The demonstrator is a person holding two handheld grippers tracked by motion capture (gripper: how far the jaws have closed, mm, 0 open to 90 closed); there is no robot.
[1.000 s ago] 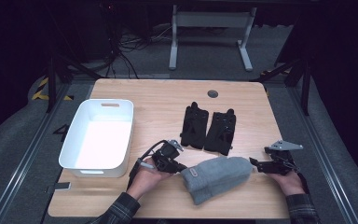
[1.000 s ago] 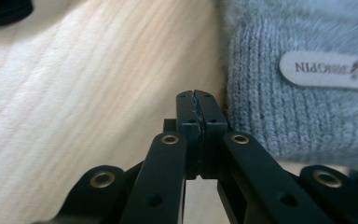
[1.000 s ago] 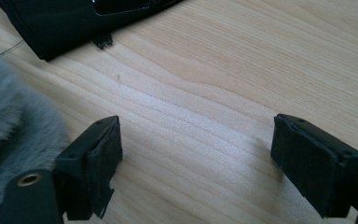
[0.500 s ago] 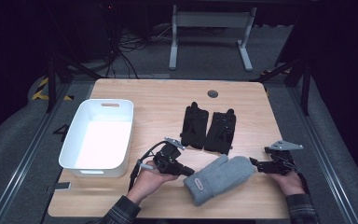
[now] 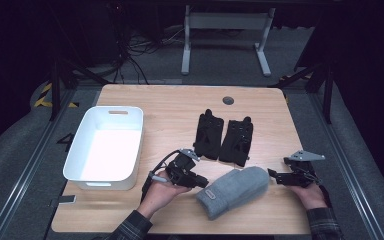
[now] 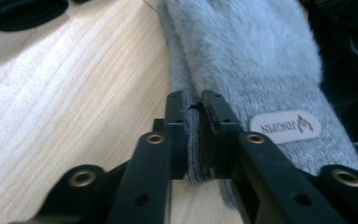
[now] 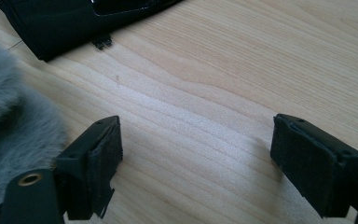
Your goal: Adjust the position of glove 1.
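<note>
A grey fleece mitten [image 5: 240, 190] lies flat on the wooden table [image 5: 170, 110] near the front edge, its labelled cuff toward my left gripper [image 5: 202, 181]. In the left gripper view, that gripper [image 6: 194, 100] has the cuff's edge of the mitten [image 6: 251, 60] pinched between its narrow jaws. The jaws have just been opening a little, with the fabric still touching both pads. My right gripper [image 5: 275, 176] rests at the mitten's fingertip end. Its jaws [image 7: 198, 140] stand wide open over bare wood, with the mitten [image 7: 9, 107] just to their left.
Two black gloves [image 5: 209, 134] [image 5: 237, 141] lie side by side behind the mitten; a glove's edge [image 7: 74, 23] is in the right gripper view. A white bin [image 5: 80, 150] stands at the left. A round grommet [image 5: 228, 100] sits near the far edge.
The mitten has settled flatter on the table. My left gripper has shifted slightly to the right at the cuff. The right gripper has stayed put.
</note>
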